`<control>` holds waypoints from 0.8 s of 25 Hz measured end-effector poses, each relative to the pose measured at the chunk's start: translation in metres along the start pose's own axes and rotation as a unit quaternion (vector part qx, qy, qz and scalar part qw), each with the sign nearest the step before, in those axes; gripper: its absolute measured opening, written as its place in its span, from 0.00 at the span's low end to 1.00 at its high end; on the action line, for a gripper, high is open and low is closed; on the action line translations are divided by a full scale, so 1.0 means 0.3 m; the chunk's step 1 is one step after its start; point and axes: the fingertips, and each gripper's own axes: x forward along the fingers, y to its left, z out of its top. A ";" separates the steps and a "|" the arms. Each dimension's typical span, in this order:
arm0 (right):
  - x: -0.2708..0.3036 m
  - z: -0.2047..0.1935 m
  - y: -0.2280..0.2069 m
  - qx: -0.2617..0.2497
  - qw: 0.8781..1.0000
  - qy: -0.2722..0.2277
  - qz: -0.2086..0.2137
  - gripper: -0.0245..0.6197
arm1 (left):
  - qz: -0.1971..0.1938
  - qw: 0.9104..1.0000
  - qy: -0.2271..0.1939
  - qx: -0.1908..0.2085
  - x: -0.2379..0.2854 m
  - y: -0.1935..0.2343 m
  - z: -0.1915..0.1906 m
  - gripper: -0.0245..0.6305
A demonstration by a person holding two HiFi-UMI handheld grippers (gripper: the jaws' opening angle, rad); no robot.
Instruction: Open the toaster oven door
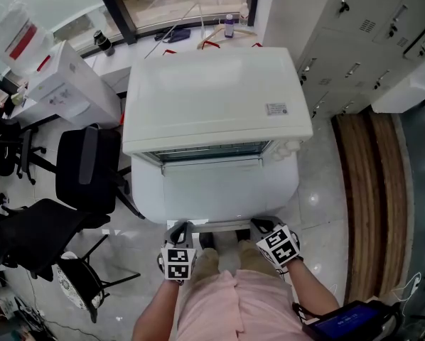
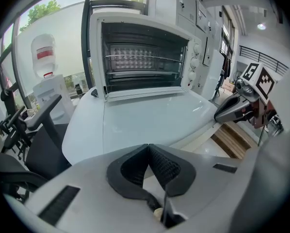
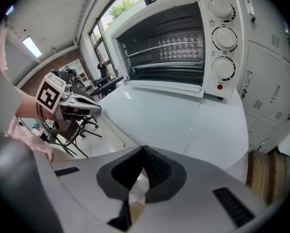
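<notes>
The white toaster oven [image 1: 212, 91] stands in front of me with its door [image 1: 216, 187] folded down and out toward me. The cavity and wire rack [image 2: 145, 57] show in the left gripper view. Three knobs [image 3: 224, 38] sit on the right of the front. My left gripper [image 1: 178, 227] and right gripper [image 1: 264, 226] hover side by side at the door's near edge, apart from it. The left gripper [image 2: 148, 147] is shut with nothing between its pads. So is the right gripper [image 3: 144, 148].
Black office chairs [image 1: 84, 169] crowd the left side. A white water dispenser [image 1: 63, 84] stands further back on the left. Grey lockers [image 1: 354, 41] line the right, with a wooden floor strip [image 1: 372, 197] below them. A bottle [image 1: 229, 25] sits on the windowsill behind the oven.
</notes>
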 end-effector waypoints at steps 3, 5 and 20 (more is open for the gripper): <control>0.005 -0.007 -0.008 0.003 1.000 -0.001 -0.001 0.04 | 0.001 1.000 0.001 -0.001 0.010 -0.001 -0.003 0.06; 0.009 -0.007 -0.014 0.004 1.000 -0.003 0.001 0.04 | 0.001 1.000 0.001 0.000 0.018 -0.003 -0.002 0.06; -0.169 0.316 -0.013 0.008 0.992 -0.129 -0.006 0.04 | 0.017 0.991 -0.128 0.023 -0.164 -0.014 0.385 0.06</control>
